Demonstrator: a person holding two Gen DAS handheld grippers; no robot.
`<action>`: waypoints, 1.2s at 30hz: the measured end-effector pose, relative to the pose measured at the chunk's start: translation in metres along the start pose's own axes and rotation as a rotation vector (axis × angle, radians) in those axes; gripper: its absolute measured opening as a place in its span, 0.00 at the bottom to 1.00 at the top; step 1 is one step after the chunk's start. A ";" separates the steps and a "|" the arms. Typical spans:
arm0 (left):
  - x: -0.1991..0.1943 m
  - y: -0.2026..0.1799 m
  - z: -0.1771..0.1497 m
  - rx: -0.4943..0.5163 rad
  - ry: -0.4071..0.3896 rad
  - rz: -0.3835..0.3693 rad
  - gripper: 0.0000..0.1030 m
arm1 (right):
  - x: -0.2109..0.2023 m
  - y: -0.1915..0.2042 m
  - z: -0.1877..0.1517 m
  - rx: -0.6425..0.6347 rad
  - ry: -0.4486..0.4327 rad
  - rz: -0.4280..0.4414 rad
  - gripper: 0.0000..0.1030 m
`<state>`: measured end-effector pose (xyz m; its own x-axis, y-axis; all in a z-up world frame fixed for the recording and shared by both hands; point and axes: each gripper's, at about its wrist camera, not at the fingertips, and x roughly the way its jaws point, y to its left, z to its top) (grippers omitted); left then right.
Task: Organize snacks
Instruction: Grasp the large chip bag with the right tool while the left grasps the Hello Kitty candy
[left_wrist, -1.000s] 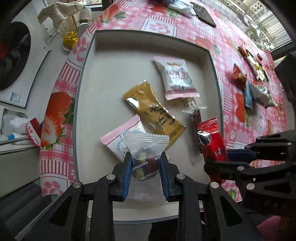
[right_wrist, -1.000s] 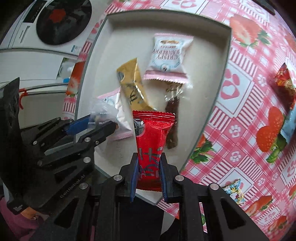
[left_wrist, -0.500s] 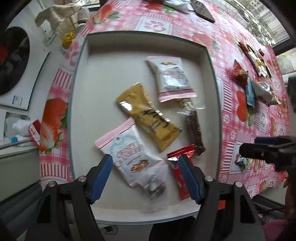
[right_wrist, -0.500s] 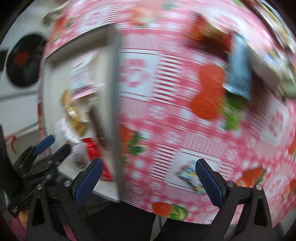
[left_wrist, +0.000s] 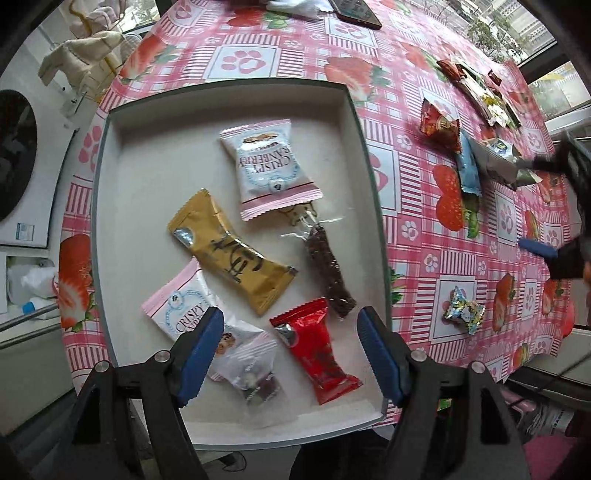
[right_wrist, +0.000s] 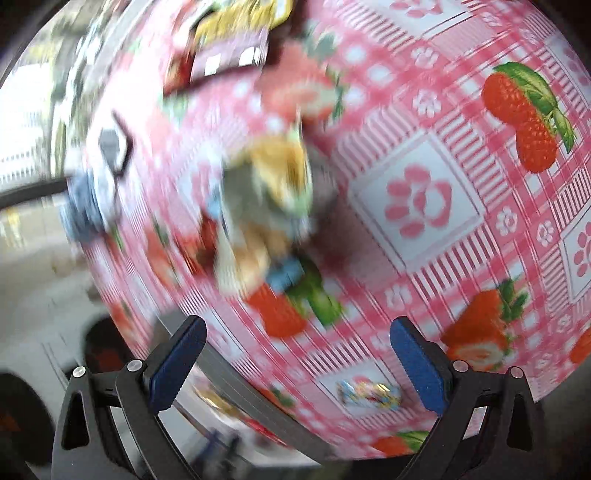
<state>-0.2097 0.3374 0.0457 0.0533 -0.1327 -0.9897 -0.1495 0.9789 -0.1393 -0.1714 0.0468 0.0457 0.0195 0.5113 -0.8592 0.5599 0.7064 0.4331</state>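
Note:
A grey tray (left_wrist: 110, 236) lies on the strawberry tablecloth and holds several snacks: a gold packet (left_wrist: 229, 254), two pink-white cranberry packets (left_wrist: 267, 166), a dark bar (left_wrist: 327, 269), a red packet (left_wrist: 317, 350) and a clear packet (left_wrist: 255, 376). My left gripper (left_wrist: 288, 350) is open and empty above the tray's near edge. My right gripper (right_wrist: 297, 363) is open and empty over the cloth; its view is blurred. It shows at the right in the left wrist view (left_wrist: 539, 249). Loose snacks (left_wrist: 465, 158) lie right of the tray, with a small foil candy (left_wrist: 461, 310).
A phone (left_wrist: 356, 13) lies at the table's far side. A washing machine (left_wrist: 14, 155) stands left of the table. A blurred heap of wrappers (right_wrist: 266, 206) lies ahead of the right gripper, a foil candy (right_wrist: 369, 395) between its fingers.
Both grippers opened and let go: the clear packet and the red packet now lie in the tray. The right gripper swung away to the right over the cloth. The left gripper pulled back.

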 end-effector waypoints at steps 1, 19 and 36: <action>0.000 -0.001 0.000 0.000 0.002 -0.002 0.76 | -0.002 0.006 0.004 0.023 -0.014 0.019 0.97; -0.001 -0.074 0.008 0.195 0.009 -0.034 0.76 | 0.037 0.002 0.050 0.163 0.023 0.079 0.48; 0.045 -0.234 -0.077 1.403 -0.163 0.136 0.76 | -0.007 -0.069 -0.001 -0.246 0.083 -0.165 0.49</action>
<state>-0.2482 0.0905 0.0315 0.2445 -0.1017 -0.9643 0.9212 0.3349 0.1983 -0.2113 -0.0047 0.0223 -0.1284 0.4107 -0.9027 0.3322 0.8755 0.3510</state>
